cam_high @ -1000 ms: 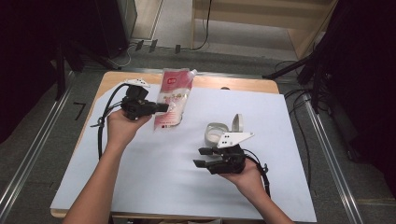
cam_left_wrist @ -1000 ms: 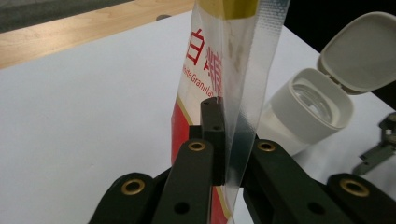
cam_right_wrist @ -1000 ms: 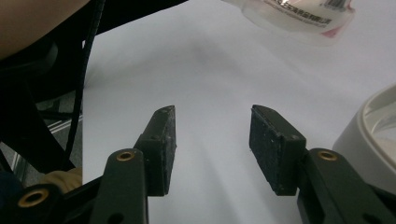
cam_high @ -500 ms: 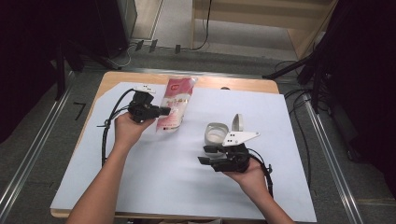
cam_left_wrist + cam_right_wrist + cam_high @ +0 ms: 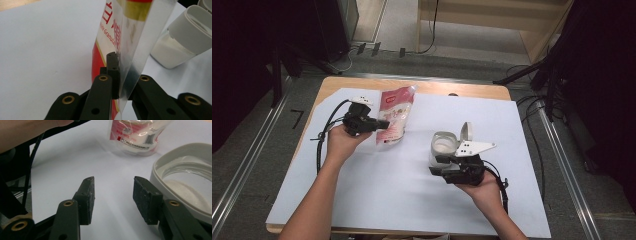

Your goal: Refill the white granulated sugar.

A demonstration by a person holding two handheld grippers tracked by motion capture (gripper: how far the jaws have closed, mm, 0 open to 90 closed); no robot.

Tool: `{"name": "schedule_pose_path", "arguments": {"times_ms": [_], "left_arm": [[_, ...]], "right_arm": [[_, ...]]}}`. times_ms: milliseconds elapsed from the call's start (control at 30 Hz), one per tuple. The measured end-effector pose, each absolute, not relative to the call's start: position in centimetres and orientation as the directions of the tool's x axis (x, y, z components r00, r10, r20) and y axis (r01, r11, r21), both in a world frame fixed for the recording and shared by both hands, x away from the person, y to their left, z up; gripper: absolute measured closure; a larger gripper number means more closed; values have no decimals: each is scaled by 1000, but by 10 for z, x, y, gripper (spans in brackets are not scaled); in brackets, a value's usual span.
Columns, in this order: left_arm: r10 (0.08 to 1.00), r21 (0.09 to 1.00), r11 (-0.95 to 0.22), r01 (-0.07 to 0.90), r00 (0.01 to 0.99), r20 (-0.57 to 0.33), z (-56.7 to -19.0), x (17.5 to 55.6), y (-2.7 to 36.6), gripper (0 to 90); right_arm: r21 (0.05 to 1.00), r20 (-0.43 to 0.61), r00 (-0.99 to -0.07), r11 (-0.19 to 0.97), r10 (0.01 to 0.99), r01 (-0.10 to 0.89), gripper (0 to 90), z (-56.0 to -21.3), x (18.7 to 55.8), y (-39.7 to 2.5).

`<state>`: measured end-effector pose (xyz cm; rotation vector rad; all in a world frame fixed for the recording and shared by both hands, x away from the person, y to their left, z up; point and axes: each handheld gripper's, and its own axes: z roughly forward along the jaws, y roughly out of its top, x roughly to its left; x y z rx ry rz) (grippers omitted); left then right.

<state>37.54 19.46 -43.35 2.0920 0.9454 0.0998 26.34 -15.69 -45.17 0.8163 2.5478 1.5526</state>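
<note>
My left gripper (image 5: 379, 124) has shifted toward the table's (image 5: 377, 200) far left corner, jaws clamped on the red-and-clear plastic granule pouch's (image 5: 394, 115) edge. Right gripper (image 5: 439, 165) stays gaping beside the open white-lidded powder jar (image 5: 443, 147). Likely a pour coming.

A red-and-white clear plastic pouch of white granules (image 5: 393, 116) is lying toward the far left of the white-covered table (image 5: 362, 200), its near edge lifting. A clear jar with open white flip lid (image 5: 447, 143), partly filled with white powder, is standing upright, well apart.
</note>
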Motion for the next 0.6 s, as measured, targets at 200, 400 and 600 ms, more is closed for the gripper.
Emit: {"name": "schedule_pose_path", "arguments": {"times_ms": [200, 400, 600], "left_arm": [[628, 721, -401, 566, 743, -234, -437, 369, 202, 857], [615, 716, -423, 556, 756, -224, -438, 367, 204, 835], [617, 725, -419, 546, 757, -213, -439, 364, 211, 809]], "right_arm": [[836, 212, -855, 365, 473, 410, 528, -452, 264, -158], [833, 206, -857, 376, 472, 407, 528, -453, 264, -157], [828, 200, -854, 383, 481, 410, 530, -454, 264, -156]]}}
